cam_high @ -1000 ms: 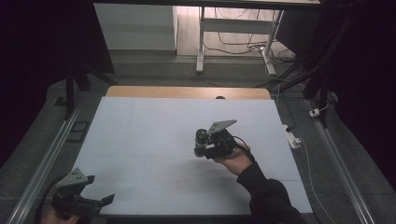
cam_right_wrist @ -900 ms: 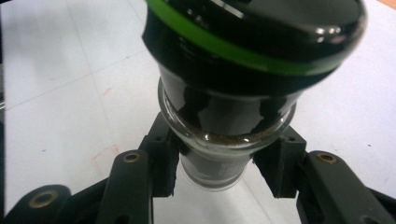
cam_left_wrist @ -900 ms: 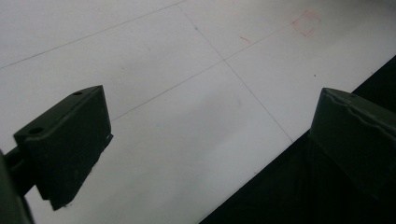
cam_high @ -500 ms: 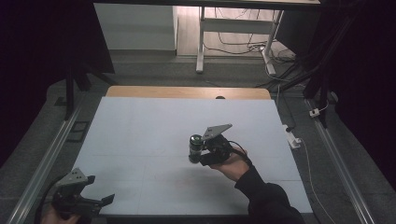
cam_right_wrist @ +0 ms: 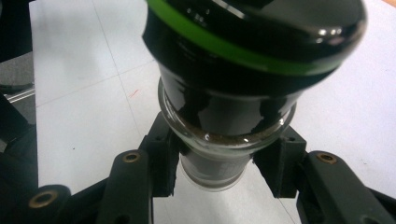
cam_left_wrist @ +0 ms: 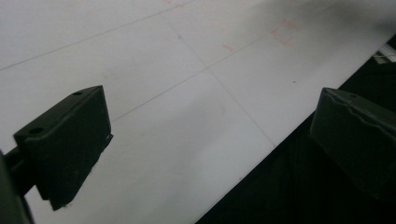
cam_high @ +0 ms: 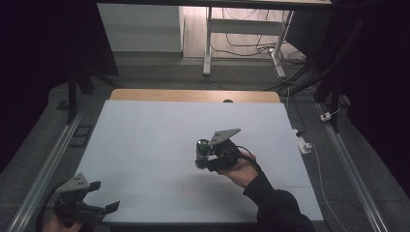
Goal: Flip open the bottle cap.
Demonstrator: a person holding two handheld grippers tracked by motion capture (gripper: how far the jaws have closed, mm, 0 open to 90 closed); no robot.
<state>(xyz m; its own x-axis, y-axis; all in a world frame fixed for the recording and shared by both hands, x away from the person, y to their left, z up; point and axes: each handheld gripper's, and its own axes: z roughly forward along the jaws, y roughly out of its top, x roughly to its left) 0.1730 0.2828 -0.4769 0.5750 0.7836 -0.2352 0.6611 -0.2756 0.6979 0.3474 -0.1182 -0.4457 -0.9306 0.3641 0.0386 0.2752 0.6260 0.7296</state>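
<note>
**Dim room, lit table**

The surroundings are dark; light falls on the white table (cam_high: 145,140). The right gripper (cam_high: 205,162) throws a soft shadow beneath. Up close, the jar (cam_right_wrist: 233,93) shows bright glare specks and blurs at its top edge.

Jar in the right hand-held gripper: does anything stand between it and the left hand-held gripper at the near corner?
Nothing visible does. The jar, clamped in the right hand-held gripper, sits mid-table; only bare white table lies between it and the open left hand-held gripper.
</note>
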